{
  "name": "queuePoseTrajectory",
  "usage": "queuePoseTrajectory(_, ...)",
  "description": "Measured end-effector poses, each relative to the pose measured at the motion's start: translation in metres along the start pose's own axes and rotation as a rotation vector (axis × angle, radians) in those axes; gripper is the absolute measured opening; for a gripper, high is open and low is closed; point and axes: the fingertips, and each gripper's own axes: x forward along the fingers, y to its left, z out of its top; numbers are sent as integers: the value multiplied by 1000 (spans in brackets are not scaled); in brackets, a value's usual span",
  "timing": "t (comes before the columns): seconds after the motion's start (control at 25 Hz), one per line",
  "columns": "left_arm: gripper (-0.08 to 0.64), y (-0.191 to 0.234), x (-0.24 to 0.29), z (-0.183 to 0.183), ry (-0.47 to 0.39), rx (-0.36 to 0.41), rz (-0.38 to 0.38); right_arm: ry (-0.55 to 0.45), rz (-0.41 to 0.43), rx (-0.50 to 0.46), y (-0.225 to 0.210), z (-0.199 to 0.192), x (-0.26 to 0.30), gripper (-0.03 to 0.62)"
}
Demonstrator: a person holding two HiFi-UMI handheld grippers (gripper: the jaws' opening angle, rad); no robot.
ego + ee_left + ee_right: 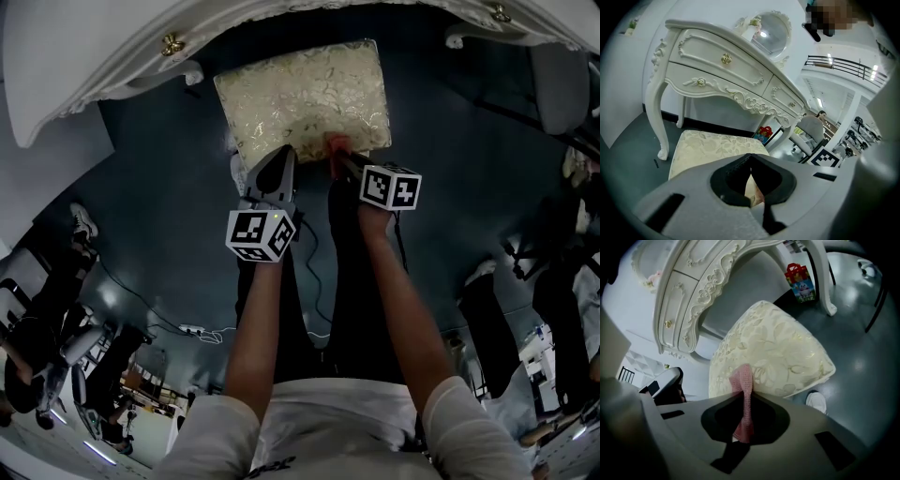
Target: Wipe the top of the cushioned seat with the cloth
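Dim, fisheye-warped pictures with dark vignetted corners; glare on the glossy floor, jaws softly blurred up close.

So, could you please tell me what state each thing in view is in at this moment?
Cloth: bunched and pinched in the right gripper, at the seat's near edge.
Seat: upright, top bare apart from the cloth at its edge.
Right gripper: shut on the cloth.
Left gripper: shut, with nothing between its jaws.
Drawers: shut.
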Motion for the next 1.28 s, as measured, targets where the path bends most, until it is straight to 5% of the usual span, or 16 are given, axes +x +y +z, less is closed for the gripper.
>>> queuePoseTrajectory(0.44,14,-11,3,-7,16,6,-18,-170,-121,97,-70,49,-62,23)
queuePoseTrajectory(0.72,14,-10,0,-8,13,2,-23,-116,-172,19,-87,61,-62,23)
queuePoseTrajectory(0.96,14,1,-13,-6,14,15,-25,-133,-248,62,-117,65,-59,23)
queuePoseTrajectory(1.12,14,18,-26,-2,9,15,-6,-160,-283,7,-99,71,-67,23)
queuePoseTrajectory(1.28,14,40,-46,0,13,9,21,-174,-222,-87,-41,51,-64,23)
